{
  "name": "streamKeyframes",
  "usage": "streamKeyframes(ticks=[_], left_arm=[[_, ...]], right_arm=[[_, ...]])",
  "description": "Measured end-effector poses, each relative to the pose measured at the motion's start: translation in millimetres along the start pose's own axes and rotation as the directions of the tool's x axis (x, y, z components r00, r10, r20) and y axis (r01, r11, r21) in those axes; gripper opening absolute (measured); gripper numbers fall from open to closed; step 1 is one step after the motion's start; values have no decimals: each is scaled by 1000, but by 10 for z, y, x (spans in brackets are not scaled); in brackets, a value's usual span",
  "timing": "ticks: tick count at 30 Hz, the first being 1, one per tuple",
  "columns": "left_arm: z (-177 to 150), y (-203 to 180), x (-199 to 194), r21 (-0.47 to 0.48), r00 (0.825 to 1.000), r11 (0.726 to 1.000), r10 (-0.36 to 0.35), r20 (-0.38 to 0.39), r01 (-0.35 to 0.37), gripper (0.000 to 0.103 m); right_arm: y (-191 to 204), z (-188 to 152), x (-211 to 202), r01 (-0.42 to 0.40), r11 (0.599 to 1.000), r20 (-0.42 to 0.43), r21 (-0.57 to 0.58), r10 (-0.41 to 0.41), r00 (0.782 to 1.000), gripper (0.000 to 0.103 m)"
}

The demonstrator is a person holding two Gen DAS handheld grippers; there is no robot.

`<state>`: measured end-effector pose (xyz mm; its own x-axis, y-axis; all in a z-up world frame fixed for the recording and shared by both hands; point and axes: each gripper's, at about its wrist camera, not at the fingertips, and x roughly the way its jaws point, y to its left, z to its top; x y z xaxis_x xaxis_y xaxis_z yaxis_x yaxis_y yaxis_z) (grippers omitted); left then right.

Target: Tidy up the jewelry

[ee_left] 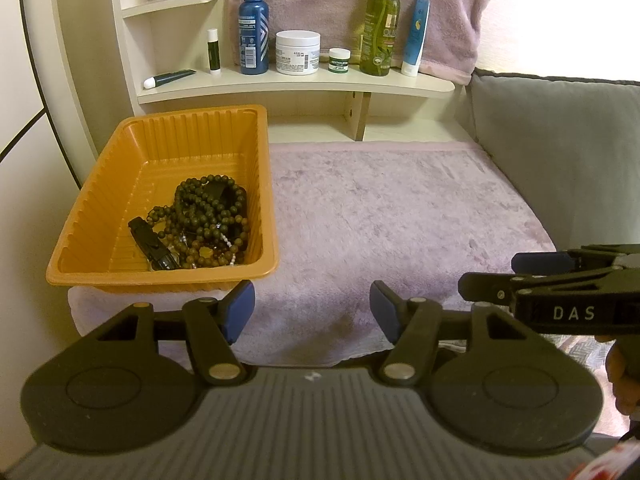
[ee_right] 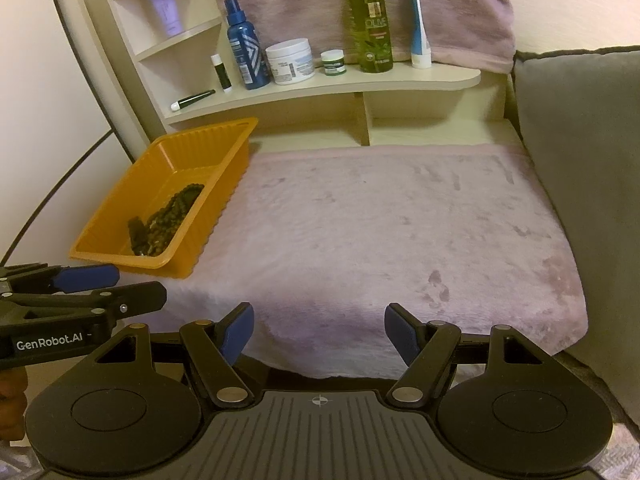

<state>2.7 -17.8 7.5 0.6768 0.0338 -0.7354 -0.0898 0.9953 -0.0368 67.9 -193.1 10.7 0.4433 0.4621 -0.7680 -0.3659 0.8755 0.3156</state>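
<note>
**Jewelry stock: all visible pieces in the orange tray, both grippers empty**

Left wrist view
- Item 1: orange tray (ee_left: 160, 204), ribbed plastic, sitting on the left edge of the pink towel (ee_left: 400, 216) that covers the bench.
- Item 2: jewelry (ee_left: 204, 224), a tangled heap in the tray's near right corner. I make out dark bead strands, amber-brown beads, a short run of small white beads and a black strap-like piece (ee_left: 154, 246). Nothing is sorted within the heap.
- Item 3: left gripper (ee_left: 312, 312), held low at the towel's near edge, jaws spread wide, nothing between them.
- Item 4: right gripper (ee_left: 520, 280), entering from the right, seen side-on and carrying nothing that I can see.
- Towel surface: I see no jewelry on it.

Right wrist view
- Tray (ee_right: 168, 200) at far left, the heap (ee_right: 168, 216) partly hidden by its wall.
- Right gripper (ee_right: 320, 330) over the towel's near edge, jaws wide apart and empty.
- Left gripper (ee_right: 112, 284) at lower left, empty.
- Shelf (ee_right: 320, 88) behind holds toiletries only.

Progress, my judgement: every piece in view is gathered in the tray. That fits a finished collection, or equally a heap waiting to be laid out on the towel; I cannot settle which.
</note>
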Motion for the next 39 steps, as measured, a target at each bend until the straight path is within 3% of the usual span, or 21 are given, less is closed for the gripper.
streamKeyframes(ticks=[39], left_arm=[[5, 15, -3, -3, 1000, 1000, -3, -1, 3, 61]], right_arm=[[38, -7, 1, 7, 1000, 2, 6, -7, 1000, 72]])
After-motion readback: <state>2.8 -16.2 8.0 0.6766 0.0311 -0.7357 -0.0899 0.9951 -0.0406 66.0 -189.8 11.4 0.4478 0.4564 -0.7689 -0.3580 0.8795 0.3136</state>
